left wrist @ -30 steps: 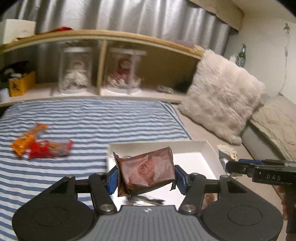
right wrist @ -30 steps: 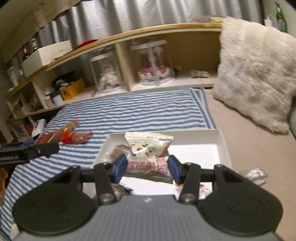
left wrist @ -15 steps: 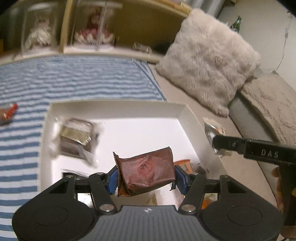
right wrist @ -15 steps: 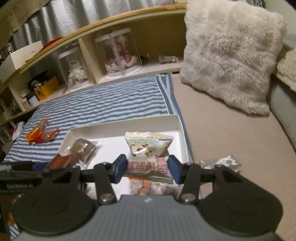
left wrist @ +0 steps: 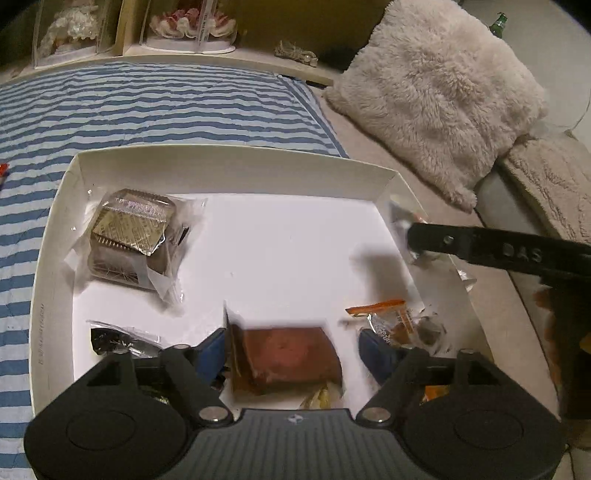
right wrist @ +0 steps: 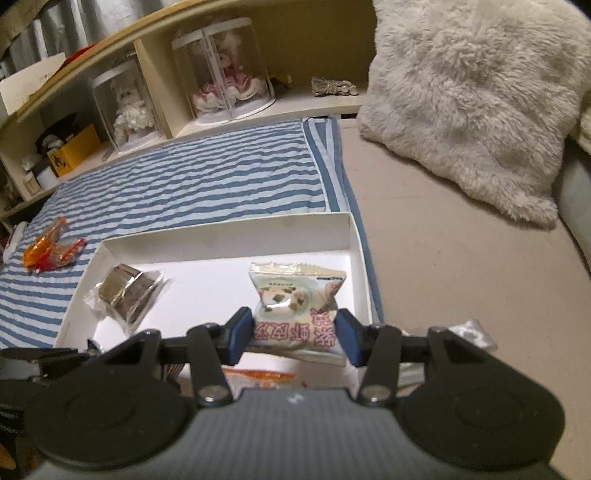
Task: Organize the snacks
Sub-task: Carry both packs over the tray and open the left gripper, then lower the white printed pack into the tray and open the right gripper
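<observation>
1. The left wrist view sits just behind the left hand-held gripper, tilted steeply down, close over the white box on the bed.
2. The right wrist view looks past the right hand-held gripper from a little farther back, so more of the shelf shows.
3. Both views share the box, the striped blanket, the fluffy pillow and the cased dolls.
4. Each view catches part of the other gripper at its edge.
</observation>
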